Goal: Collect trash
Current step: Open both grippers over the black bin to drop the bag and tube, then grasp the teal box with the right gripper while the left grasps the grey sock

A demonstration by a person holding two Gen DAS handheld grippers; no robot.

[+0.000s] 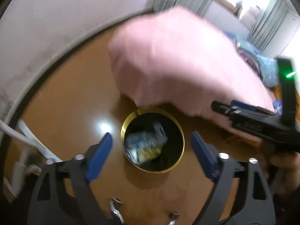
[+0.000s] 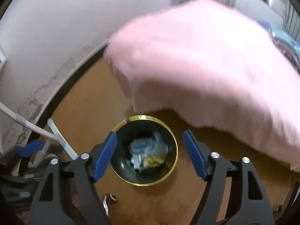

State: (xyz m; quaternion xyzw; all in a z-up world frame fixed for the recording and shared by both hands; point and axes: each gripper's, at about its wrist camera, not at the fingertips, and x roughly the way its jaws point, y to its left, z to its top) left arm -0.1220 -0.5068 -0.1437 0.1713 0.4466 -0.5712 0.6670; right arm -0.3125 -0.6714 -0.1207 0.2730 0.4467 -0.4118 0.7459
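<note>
While both grippers hang above the floor [image 1: 71, 97], left gripper [image 1: 151, 146] and right gripper [image 2: 150, 146] hold jaws apart and empty; crumpled trash [image 2: 148, 153] lies inside the gold-rimmed bin [image 2: 174, 161] beside a pink cushion [image 2: 206, 65].

The bin [image 2: 169, 136] stands on the brown floor [image 2: 84, 103], mouth open from above, w/ wrappers [image 2: 148, 153] at the bottom. Left gripper [image 1: 151, 148] and right gripper [image 2: 150, 150] both hang over it, jaws wide, nothing btw them. A pink cushion [image 2: 206, 65] overhangs the far rim, so approach from behind is blocked. White cables [image 2: 56, 136] lie on the left near the wall [image 2: 56, 28]. Floor in front of the bin is free.
</note>
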